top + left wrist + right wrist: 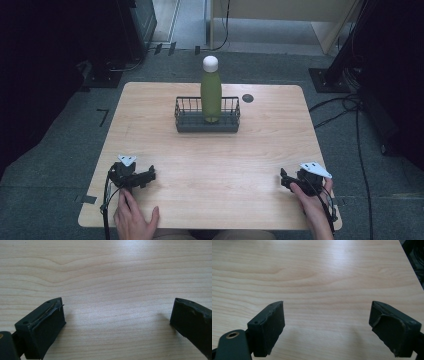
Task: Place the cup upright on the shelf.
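High view: I see a green bottle [211, 95] with a white cap [210, 62] standing in the wire basket [186, 112], mid-worktop [210, 165].
Axis: upright, cap skyward.
Handling: I judge it rigid, smooth, likely slippery; I'd grip the body above the basket rim.
Left gripper [134, 176]: nearer me than the basket, leftward; jaws apart, empty.
Right gripper [300, 180]: nearer me, rightward; jaws apart, empty.
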{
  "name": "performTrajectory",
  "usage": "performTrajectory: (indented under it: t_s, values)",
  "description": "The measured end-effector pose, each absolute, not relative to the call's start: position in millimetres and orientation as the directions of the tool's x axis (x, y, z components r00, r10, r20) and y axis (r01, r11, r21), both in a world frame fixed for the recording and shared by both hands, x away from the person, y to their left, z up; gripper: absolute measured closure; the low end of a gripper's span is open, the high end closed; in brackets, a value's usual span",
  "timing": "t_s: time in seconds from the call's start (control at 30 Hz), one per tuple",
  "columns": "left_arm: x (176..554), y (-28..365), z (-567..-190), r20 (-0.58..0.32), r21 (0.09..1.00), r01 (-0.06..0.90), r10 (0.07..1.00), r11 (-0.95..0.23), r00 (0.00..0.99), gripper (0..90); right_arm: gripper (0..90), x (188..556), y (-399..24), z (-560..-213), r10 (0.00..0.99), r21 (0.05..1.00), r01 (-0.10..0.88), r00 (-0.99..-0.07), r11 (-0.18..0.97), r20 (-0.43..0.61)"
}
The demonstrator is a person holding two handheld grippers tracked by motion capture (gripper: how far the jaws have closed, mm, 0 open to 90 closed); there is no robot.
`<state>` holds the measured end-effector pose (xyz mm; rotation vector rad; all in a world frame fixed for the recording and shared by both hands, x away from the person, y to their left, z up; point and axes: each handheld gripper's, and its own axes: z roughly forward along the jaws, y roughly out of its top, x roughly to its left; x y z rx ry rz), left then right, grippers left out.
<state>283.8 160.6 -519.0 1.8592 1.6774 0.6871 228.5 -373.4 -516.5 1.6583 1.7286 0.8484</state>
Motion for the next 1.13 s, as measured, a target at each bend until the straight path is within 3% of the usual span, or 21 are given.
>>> performTrajectory:
  t_s: [0.27,1.13]
  values:
    - [283.8,160.7,-519.0,0.017,0.688,0.721,0.995,-0.081,0.096,0.0,13.4,221.6,-387.5,-525.8,1.0,0.752,0.659,-0.012,-0.012,0.027]
    - [285.1,157.9,-519.1,0.014,0.689,0.722,0.998,-0.058,0.067,0.0,12.3,209.3,-394.3,-527.0,0.998,0.738,0.675,-0.048,0.013,0.027]
